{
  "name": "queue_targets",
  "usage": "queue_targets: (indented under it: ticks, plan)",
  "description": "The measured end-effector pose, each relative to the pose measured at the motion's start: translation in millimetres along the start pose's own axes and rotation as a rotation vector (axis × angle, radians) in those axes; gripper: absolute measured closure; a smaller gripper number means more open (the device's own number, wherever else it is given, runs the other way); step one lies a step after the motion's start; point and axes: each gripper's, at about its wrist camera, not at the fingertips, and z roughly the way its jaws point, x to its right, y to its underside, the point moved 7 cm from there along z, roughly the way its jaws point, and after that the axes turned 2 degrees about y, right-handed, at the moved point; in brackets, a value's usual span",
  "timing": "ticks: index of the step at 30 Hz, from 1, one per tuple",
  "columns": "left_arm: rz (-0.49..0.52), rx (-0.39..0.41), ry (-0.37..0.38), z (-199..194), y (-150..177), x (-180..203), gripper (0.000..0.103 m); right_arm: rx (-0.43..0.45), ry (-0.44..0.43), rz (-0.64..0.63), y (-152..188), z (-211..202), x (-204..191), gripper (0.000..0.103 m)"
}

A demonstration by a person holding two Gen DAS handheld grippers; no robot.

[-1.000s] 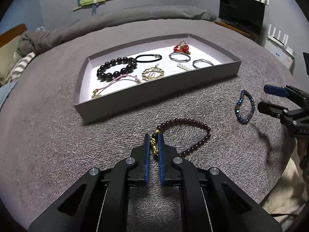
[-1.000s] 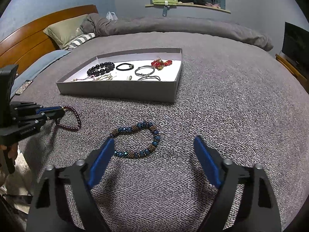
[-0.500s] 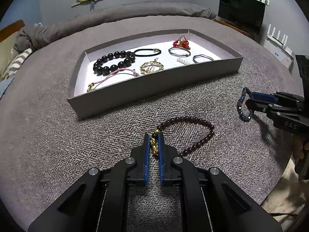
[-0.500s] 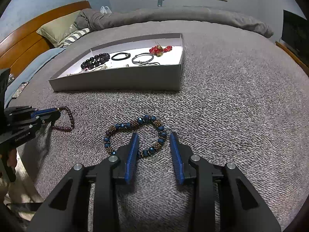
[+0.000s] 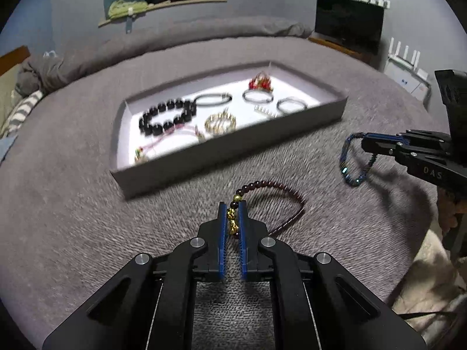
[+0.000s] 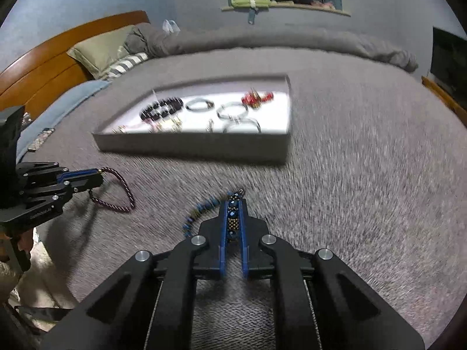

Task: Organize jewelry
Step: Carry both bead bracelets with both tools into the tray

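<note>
**Both bracelets lifted off the bedspread**

Since half a second ago the right gripper (image 6: 233, 204) has closed fully on the blue beaded bracelet (image 5: 351, 163) and raised it; a second ago its fingers were spread wide above it. Now the blue pads pinch the beads, and the loop dangles clear of the grey bedspread (image 6: 364, 189) toward 9 o'clock of the tips, blurred. The left gripper (image 5: 233, 207) still pinches the dark red bracelet (image 5: 280, 188) at its gold charm, the strand trailing toward 2 o'clock, its far end low near the cover. At 12 o'clock of both sits the shallow grey tray (image 5: 233, 148), holding a black bead bracelet (image 5: 166, 115), thin rings, a gold piece and a red ornament (image 5: 259, 83).
</note>
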Motion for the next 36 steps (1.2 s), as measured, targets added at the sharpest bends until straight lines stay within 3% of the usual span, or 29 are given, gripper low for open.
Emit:
queue_targets:
  ticks: [11,16,23,29,36]
  plan:
    - [0.025,0.141,0.007,-47,-54,-3,0.096,0.134,0.025,-0.087,-61,-35,-11,0.096]
    - [0.025,0.166,0.025,-46,-81,-7,0.096,0.18,0.032,-0.08,-87,-35,-9,0.096]
    - [-0.01,0.116,0.114,0,-107,-2,0.096,0.173,0.028,-0.048,-104,-16,-5,0.096]
    - [-0.068,0.049,0.204,40,-107,10,0.096,0.147,0.016,-0.026,-112,7,-3,0.096]
    - [-0.097,-0.028,0.184,67,-95,3,0.095,0.108,0.019,-0.019,-109,26,-2,0.096]
